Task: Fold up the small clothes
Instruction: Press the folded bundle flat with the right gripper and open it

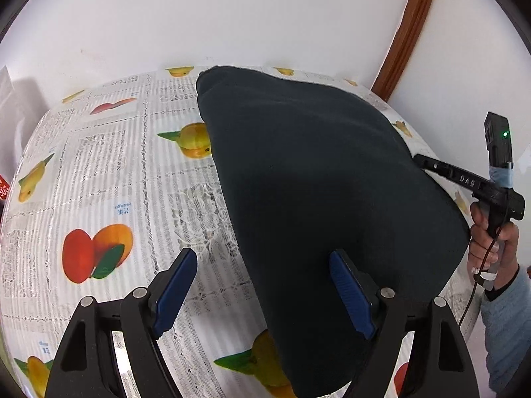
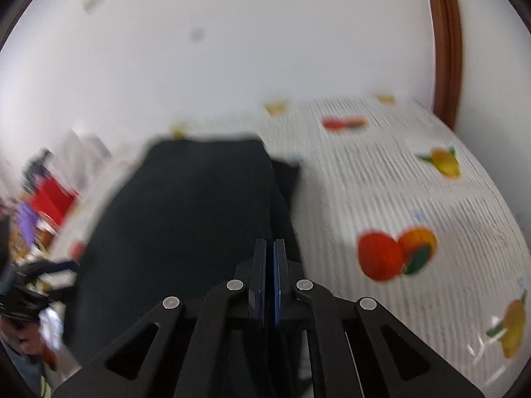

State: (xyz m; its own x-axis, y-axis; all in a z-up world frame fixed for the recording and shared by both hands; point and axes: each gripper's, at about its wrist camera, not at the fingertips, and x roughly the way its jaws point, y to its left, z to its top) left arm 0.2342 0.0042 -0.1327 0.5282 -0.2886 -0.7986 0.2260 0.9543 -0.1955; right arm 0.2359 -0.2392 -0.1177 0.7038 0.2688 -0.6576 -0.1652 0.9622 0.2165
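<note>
**One Dark Garment, Two Tongs, Mid-Fold on Fruit-Print Counter**

Pictured: one dark navy, soft cloth garment, spread over the right part of a counter under a white plastic cover printed with newsprint and fruit, far end near the white wall. Left tongs held wide apart above the near left edge of the cloth, gripping nothing, right pad over the fabric, left pad over bare cover. Right tongs pressed together at the garment's right edge; from the blurred right wrist view, hard to say whether cloth was pinched between the pads, though from the left wrist view the tip met that edge. Judged a fold in progress, one layer seemingly already doubled along the right side. Best done by closing the left tongs on the near edge, lifting both sides level, laying edge to edge, smoothing out slack. Counted: one garment, two tongs, one counter.
</note>
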